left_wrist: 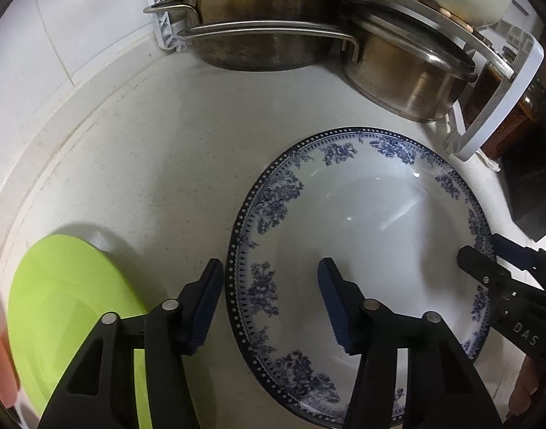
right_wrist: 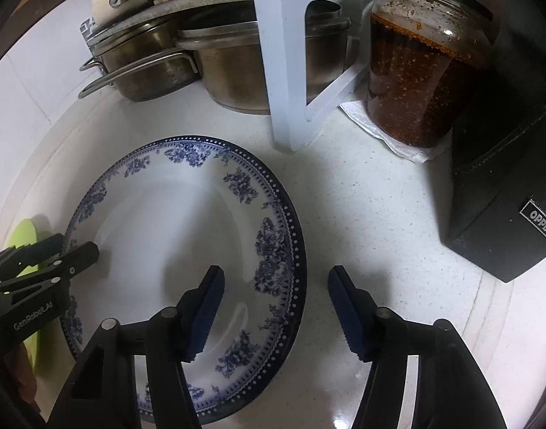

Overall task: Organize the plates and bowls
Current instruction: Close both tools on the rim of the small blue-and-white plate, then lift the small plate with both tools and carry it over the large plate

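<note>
Two grippers straddle opposite rims of the blue-and-white plate [left_wrist: 362,236], lying flat on the counter [left_wrist: 147,164] at frame centre. Left gripper [left_wrist: 271,307] and right gripper [right_wrist: 274,309] point steeply down, jaws half-open, gripping nothing. Uneven closing could tip or chip the glazed rim.

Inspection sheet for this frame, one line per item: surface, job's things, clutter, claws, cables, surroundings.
Surface: pale speckled counter, no spills seen.
Job's things: blue-patterned plate flat on counter; green plate beside it.
Clutter: steel pots under white rack; jar of red sauce on paper; black box.
Claws: left claw and right claw open, each straddling the patterned plate's rim, pads not touching.
Cables: nothing seen.
Surroundings: tiled wall.
</note>
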### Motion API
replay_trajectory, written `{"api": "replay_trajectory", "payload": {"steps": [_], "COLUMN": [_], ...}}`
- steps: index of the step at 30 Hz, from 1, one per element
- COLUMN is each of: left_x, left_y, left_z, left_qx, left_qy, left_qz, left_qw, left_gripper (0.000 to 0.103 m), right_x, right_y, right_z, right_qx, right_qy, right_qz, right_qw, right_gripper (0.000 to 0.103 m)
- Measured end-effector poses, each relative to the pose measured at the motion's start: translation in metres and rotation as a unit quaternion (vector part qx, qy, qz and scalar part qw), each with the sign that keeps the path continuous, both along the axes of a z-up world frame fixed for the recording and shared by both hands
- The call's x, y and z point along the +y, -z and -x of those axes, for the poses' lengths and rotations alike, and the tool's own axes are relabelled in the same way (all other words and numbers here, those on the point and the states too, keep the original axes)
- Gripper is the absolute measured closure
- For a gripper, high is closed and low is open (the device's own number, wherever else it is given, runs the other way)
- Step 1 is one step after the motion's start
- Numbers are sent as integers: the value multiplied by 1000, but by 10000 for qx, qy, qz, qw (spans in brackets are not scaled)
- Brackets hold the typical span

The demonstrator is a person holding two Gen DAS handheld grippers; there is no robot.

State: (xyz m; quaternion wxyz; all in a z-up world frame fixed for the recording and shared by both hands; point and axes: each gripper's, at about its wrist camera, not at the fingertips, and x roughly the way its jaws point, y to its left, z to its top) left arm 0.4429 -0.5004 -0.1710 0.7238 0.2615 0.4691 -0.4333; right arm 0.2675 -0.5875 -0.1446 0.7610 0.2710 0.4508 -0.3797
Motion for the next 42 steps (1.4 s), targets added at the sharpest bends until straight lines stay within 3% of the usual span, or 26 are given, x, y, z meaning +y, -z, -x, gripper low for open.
{"api": "replay_trajectory", "payload": {"steps": [8, 16, 29, 42], "left_x": [-3, 3, 48, 137], "left_y": [0, -8, -35, -69], "left_z": [-2, 4, 18, 34], "left_qx": [22, -158, -80, -65], "left_qy": [-91, -158, -574, -1288], "left_qz": [-36, -43, -61, 111], "left_qw": [9999, 9997, 9983, 9916], "left_gripper": [54, 60, 61, 61], "right_x": [1, -4, 16, 76], "right_y": [1, -1, -20, -58], "right_z": [-15, -16, -4, 4], "right_qx": [144, 184, 81, 28], "right_qy": [-343, -261, -302, -788], "right_qz": [78, 41, -83, -23], "right_qw": [9993, 9995, 9995, 9969], "right_gripper": [54, 64, 64, 64]}}
